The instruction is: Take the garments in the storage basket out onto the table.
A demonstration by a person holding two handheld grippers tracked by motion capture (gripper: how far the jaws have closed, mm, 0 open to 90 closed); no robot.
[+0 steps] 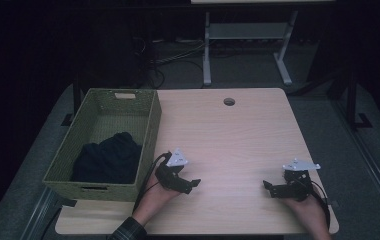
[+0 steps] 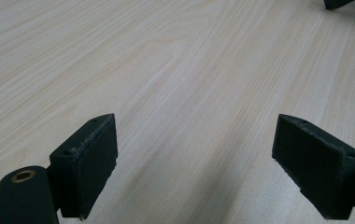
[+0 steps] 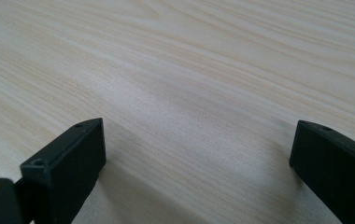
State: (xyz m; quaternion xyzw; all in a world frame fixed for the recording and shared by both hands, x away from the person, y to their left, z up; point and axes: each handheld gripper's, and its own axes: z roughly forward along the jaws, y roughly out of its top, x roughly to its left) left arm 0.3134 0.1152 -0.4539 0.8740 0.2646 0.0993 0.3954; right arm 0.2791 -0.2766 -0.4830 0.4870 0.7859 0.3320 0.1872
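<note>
The dark cloth [image 1: 109, 159] lies bunched inside the green woven basket [image 1: 150, 131], at the left of the left gripper [image 1: 187, 184], which is the nearer of the two; the right gripper [image 1: 274, 188] is well apart at the other side. Both grippers rest low on the pale wooden table [image 1: 228, 135] with jaws spread wide and nothing between them. Around the table the room is dark, with a metal frame and cables on the floor behind.

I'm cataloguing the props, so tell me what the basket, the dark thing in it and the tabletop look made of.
Basket: seemingly woven fibre or paper cord, matt olive green, with a fine regular weave texture. Dark bundle: soft cloth, probably a garment, matt black or navy, slumped in folds. Table: pale wood-grain surface, smooth with a low sheen, possibly laminate rather than solid wood.
</note>
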